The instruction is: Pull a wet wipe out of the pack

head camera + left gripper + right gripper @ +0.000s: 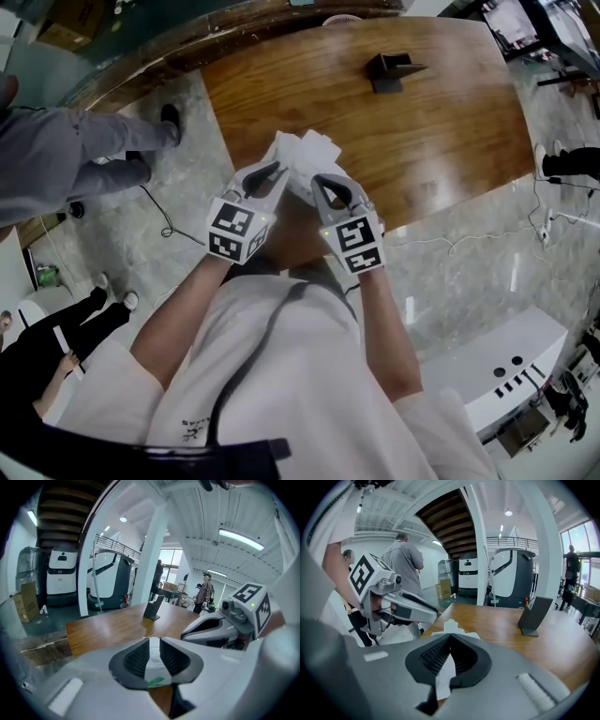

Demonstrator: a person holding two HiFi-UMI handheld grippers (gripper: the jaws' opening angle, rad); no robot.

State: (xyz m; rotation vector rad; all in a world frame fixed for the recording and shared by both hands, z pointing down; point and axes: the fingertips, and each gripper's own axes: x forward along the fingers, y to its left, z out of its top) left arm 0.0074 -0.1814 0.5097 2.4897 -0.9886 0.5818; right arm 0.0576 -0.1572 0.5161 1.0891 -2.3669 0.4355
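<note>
Looking through the head view: finds the left claw (277,171) and right claw (319,180) side by side in the air above the near edge of the desk (422,122). Both meet on one crumpled white bundle, the pack (302,150), clear of the wood and well apart from the black stand (389,70) near the far edge.
Looking through the left gripper view: shows ribbed pads set a little apart, with white film bearing a green mark filling the gap and touching both. Reads as clamped across the pack (153,670).
Looking through the right gripper view: shows pads drawn together at the tips on a thin white sheet hanging below them. Taken for the wet wipe (443,677), though possibly a flap of the film.
Handling of the pack: judged light, soft and squashy, with slick film. Likely to buckle or slide rather than resist, so needs a firm pinch across its body, away from the opening.
Handling of the wipe: judged limp, damp and easy to tear, and apt to drag the next sheet along.
Taking hold: best well in from the sheet's edge, with plenty of material between the pads, and drawing straight away from the pack.
</note>
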